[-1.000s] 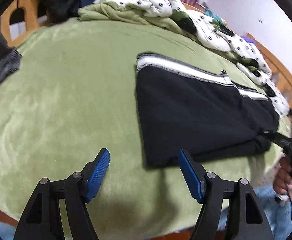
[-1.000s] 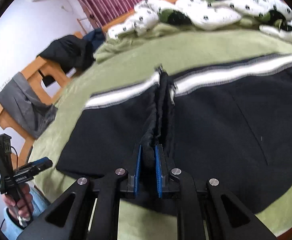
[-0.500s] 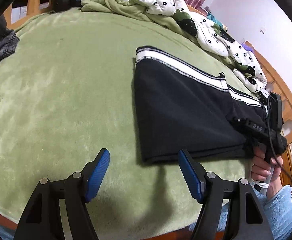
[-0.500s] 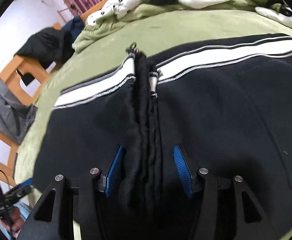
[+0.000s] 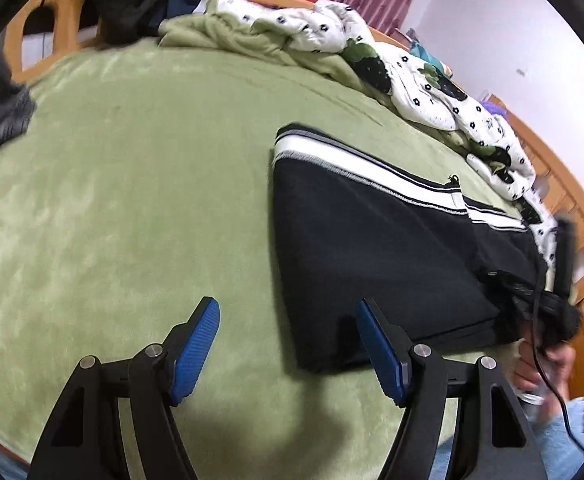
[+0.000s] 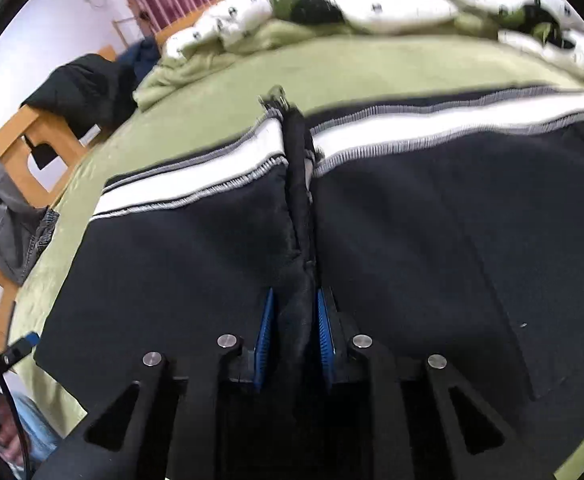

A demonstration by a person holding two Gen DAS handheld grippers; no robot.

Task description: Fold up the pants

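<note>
Black pants [image 5: 372,248] with a white side stripe lie folded on the green blanket [image 5: 132,200]. My left gripper [image 5: 285,308] hovers open over the blanket at the pants' near left corner, its right finger [image 5: 376,340] over the cloth edge, nothing held. In the right wrist view my right gripper [image 6: 295,296] is closing on a raised ridge of black pants [image 6: 412,220] cloth, and both blue pads press on it. A zipper pull [image 6: 276,94] sticks up at the ridge's far end. The left wrist view shows a hand [image 5: 540,368] holding that gripper at the pants' right end.
A white flowered quilt [image 5: 412,80] is heaped along the far side of the bed. The wooden bed frame [image 5: 564,184] runs behind it. Dark clothes [image 6: 80,92] and a grey garment [image 6: 4,216] hang over wooden furniture at the left.
The right jaws were shut on the ridge, stood apart half a second ago, and have closed on it again. The right gripper shifted along the pants. The left gripper stays open.
</note>
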